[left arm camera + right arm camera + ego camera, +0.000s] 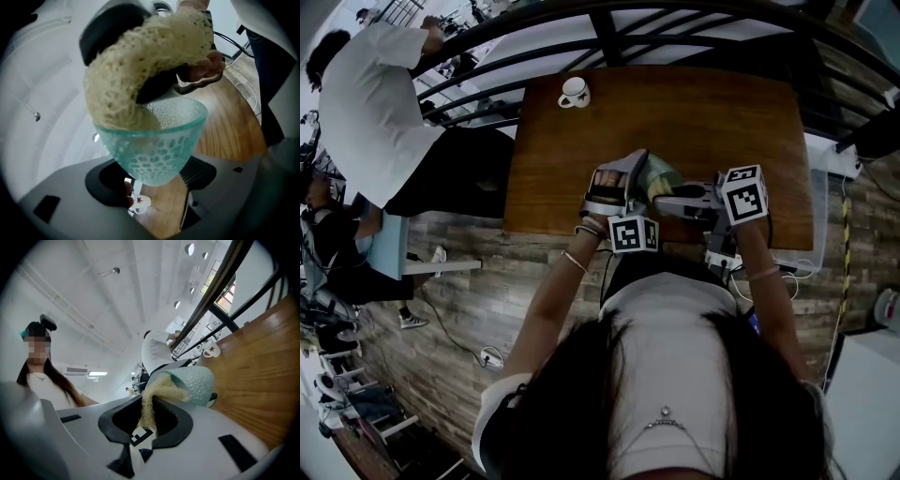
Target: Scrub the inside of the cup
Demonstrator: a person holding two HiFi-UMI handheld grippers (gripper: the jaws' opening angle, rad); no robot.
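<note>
A teal dimpled glass cup (157, 143) sits with its base between the jaws of my left gripper (151, 182), which is shut on it. The cup is tipped, mouth toward my right gripper (148, 422). That gripper is shut on a cream mesh scrubber (149, 405). The scrubber (136, 75) curves over the rim and down into the cup (194, 382). In the head view both grippers meet above the table's near edge, left gripper (614, 186) and right gripper (682, 200), with the cup (659, 176) between them.
A white mug (575, 92) stands at the far left corner of the wooden table (694, 112). A black railing runs behind the table. A person in a white shirt (370, 103) stands at the left. Cables lie on the floor at right.
</note>
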